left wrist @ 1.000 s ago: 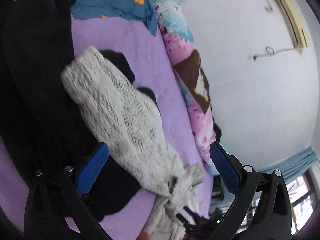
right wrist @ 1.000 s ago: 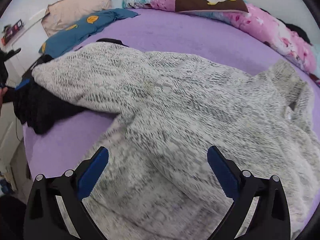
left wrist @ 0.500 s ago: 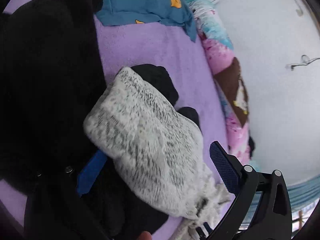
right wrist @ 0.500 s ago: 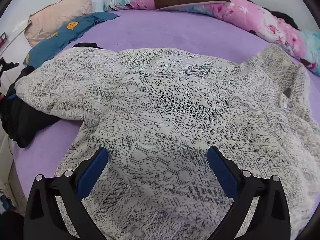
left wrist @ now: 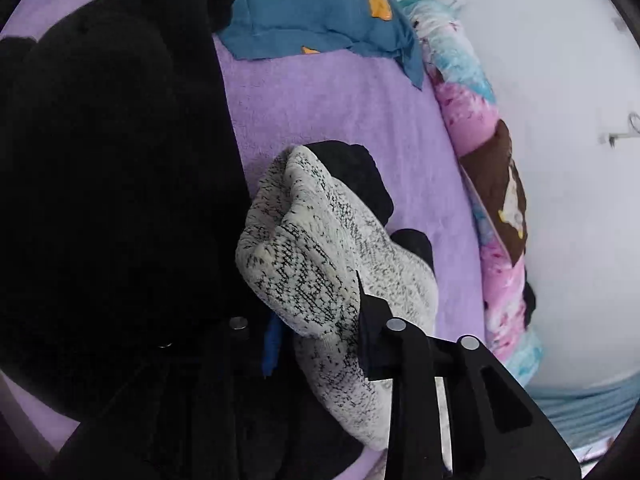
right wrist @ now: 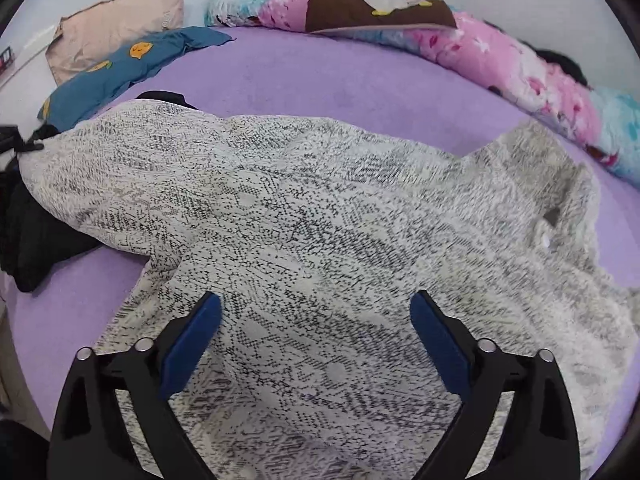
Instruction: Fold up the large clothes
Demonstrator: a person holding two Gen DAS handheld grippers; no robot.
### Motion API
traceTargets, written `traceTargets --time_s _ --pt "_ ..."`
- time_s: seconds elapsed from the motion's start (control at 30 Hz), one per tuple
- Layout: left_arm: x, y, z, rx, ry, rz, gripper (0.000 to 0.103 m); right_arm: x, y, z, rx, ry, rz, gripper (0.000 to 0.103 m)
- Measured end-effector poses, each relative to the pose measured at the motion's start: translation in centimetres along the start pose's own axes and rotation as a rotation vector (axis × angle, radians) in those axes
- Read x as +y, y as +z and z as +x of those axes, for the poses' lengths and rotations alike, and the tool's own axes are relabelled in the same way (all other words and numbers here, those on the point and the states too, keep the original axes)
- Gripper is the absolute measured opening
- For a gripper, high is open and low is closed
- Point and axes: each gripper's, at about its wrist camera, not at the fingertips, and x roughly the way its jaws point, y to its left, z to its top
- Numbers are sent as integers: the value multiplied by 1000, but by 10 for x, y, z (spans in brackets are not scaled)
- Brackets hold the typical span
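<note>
A large grey-and-white knit sweater (right wrist: 328,216) lies spread on the purple bed (right wrist: 320,80), collar at the right. My right gripper (right wrist: 316,336) is open just above its lower body. In the left wrist view my left gripper (left wrist: 316,324) is shut on the sweater's sleeve end (left wrist: 316,248), which bunches up between the jaws. The left gripper also shows small at the far left of the right wrist view (right wrist: 24,146), at the sleeve tip.
A black garment (left wrist: 112,184) lies heaped beside the sleeve at the bed's left edge. A blue patterned cloth (right wrist: 120,68) and a beige pillow (right wrist: 120,28) lie at the head. A pink and brown quilt (right wrist: 440,28) runs along the wall side.
My left gripper has moved onto the sleeve end and closed on it. The right gripper stays open over the sweater, which has shifted a little.
</note>
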Motion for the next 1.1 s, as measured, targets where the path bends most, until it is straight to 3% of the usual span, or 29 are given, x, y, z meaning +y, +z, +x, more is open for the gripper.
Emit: traceTargets --time_s 0.13,0.17,0.27,0.33,0.47,0.6,0.7,0.93,1.1 --pt "-10 -8 -14 -64 8 74 21 -2 -2 20 49 -8 22 92" --pt "-16 -10 -17 -82 17 104 20 -3 -5 36 106 -1 40 93" --pt "-50 -24 -39 -188 36 283 19 -13 -6 59 158 32 99 98" --pt "-76 -35 -54 -238 34 376 19 -11 -2 66 179 12 74 98" --pt "-116 -52 -80 -274 -14 476 19 -12 8 69 224 33 54 98" --pt "-155 -76 -106 -312 -19 555 19 -27 13 34 145 94 101 97" --pt "-184 -99 -122 -342 -7 639 19 -46 6 2 83 88 139 97" --pt "-255 -166 -135 -351 -47 768 19 -110 -70 -65 35 7 146 97" --pt "-306 -232 -122 -324 -81 867 19 -176 -141 -101 49 -61 266 97"
